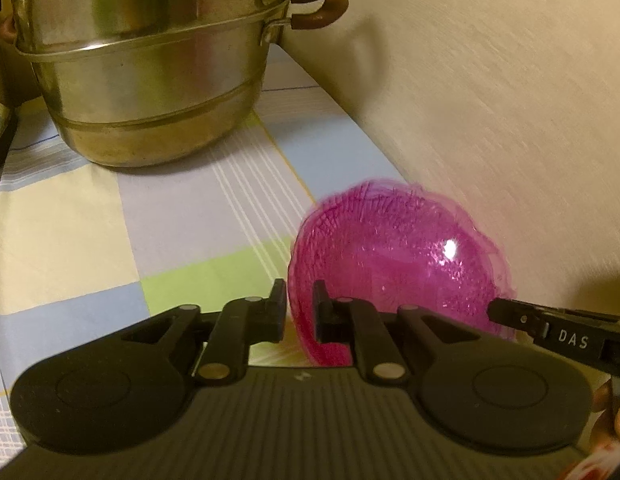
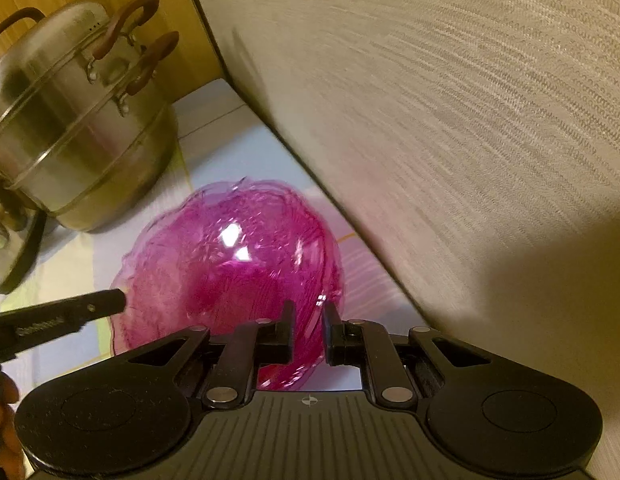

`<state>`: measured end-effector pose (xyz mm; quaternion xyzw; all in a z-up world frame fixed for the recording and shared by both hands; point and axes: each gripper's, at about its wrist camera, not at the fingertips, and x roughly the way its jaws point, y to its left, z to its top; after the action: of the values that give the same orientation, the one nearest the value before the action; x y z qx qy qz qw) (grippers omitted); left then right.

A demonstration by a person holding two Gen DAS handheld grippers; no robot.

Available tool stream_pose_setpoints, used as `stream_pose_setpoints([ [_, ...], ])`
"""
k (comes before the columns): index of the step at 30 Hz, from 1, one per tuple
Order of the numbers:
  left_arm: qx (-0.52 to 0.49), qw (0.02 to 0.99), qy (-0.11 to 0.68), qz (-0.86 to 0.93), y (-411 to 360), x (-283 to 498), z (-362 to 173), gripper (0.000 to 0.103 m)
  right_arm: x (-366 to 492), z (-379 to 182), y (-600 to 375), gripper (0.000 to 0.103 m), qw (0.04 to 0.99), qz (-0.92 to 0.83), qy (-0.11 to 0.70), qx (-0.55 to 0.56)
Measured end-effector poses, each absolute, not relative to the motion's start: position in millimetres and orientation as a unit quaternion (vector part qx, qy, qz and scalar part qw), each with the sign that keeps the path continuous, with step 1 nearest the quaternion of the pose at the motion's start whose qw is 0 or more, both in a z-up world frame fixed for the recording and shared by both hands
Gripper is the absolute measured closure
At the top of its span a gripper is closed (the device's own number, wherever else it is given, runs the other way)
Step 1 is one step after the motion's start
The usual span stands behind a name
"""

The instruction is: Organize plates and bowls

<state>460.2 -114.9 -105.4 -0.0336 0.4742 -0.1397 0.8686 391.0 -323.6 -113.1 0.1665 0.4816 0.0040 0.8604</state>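
Magenta bowl (image 1: 398,264) held between both grippers, rim pinched on two sides.

Left gripper (image 1: 299,312) and right gripper (image 2: 307,332) each had narrow jaws straddling the bowl's thin rim, one wall-side, one opposite; neither was nearer. The bowl sat on the checked cloth (image 1: 109,216) beside the wall (image 1: 490,100), the steel steamer pot (image 1: 149,80) beyond. "DAS" was readable on the right gripper's finger.

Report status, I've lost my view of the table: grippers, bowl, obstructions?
Left gripper shut on pink bowl rim. Right gripper shut on opposite rim. Bowl close beside wall. Steel steamer pot behind, not touching.
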Motion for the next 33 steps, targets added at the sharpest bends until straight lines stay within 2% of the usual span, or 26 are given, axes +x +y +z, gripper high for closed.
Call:
stream_pose_setpoints([
  [2, -0.032, 0.87, 0.473, -0.139, -114.2, 459.7, -103.9, 0.09, 390.2, -113.3, -325.3, 0.072, 0.862, -0.001, 0.478, 0.169],
  [4, -0.036, 0.871, 0.47, -0.139, -111.6, 458.8, -102.2, 0.089, 388.3, -112.4, -327.9, 0.066, 0.863, 0.003, 0.472, 0.181],
  [19, -0.059, 0.885, 0.44, -0.142, -90.0, 417.2, -57.5, 0.089, 355.7, -70.3, -323.1, 0.065, 0.872, 0.021, 0.45, 0.194],
  [33, -0.095, 0.909, 0.388, -0.117, -50.0, 297.8, 9.6, 0.082, 263.7, 1.8, -306.5, 0.065, 0.883, 0.076, 0.413, 0.209],
])
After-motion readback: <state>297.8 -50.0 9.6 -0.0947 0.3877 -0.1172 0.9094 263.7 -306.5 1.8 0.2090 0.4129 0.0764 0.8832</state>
